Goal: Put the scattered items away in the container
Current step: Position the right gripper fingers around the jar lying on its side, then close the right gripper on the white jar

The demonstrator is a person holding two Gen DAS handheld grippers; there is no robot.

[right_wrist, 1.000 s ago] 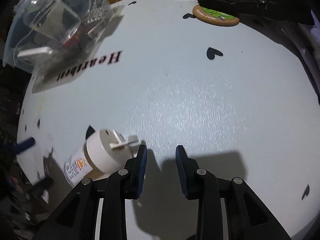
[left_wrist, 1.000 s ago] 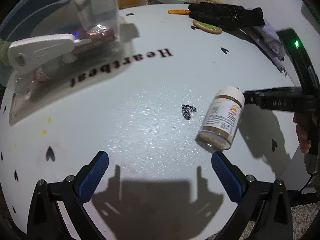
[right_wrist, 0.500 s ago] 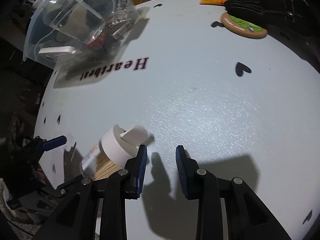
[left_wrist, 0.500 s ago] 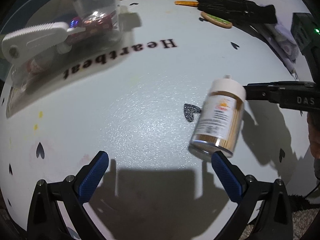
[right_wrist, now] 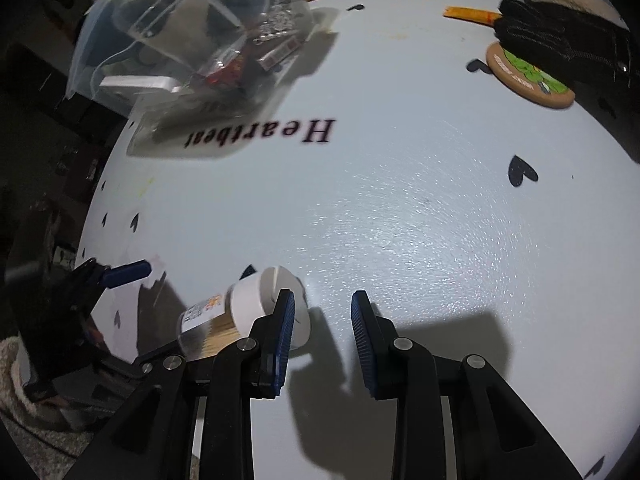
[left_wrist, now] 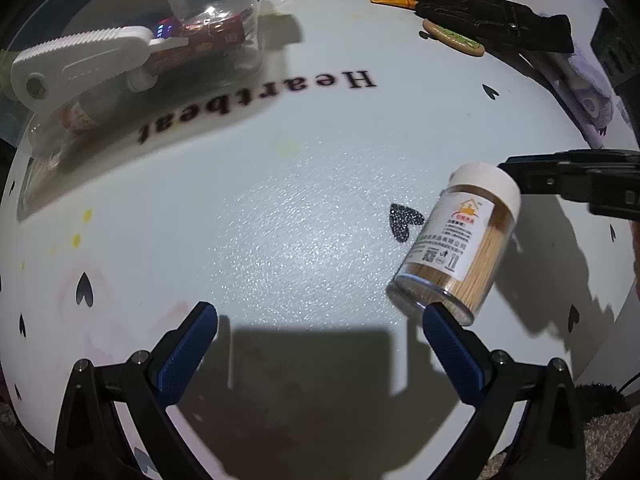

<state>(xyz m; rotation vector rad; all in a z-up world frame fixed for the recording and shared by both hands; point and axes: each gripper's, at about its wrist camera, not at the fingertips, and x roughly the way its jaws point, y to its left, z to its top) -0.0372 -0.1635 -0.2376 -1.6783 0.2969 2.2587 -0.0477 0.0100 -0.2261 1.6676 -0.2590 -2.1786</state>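
A clear jar of toothpicks point(left_wrist: 460, 248) with a white cap lies on its side on the white round table point(left_wrist: 280, 200). My left gripper point(left_wrist: 319, 314) is open wide above the table, and the jar's base is just beyond its right fingertip point(left_wrist: 436, 320). My right gripper point(right_wrist: 323, 300) is open with a narrow gap and nothing between its fingers. The outer side of its left finger point(right_wrist: 286, 320) is against the jar's cap point(right_wrist: 260, 300). The clear plastic container point(right_wrist: 192, 40), with several small items inside, sits at the table's far left.
A round cork coaster point(right_wrist: 528, 76), a black glove point(right_wrist: 560, 40) and an orange strip point(right_wrist: 468, 14) lie at the far right of the table. A person's hand holds the right gripper's handle. The table edge curves close on both sides.
The jar has swung round on the table, so its cap now shows side-on beside my right gripper's left finger. Both views shifted slightly; the jaws kept their gaps.
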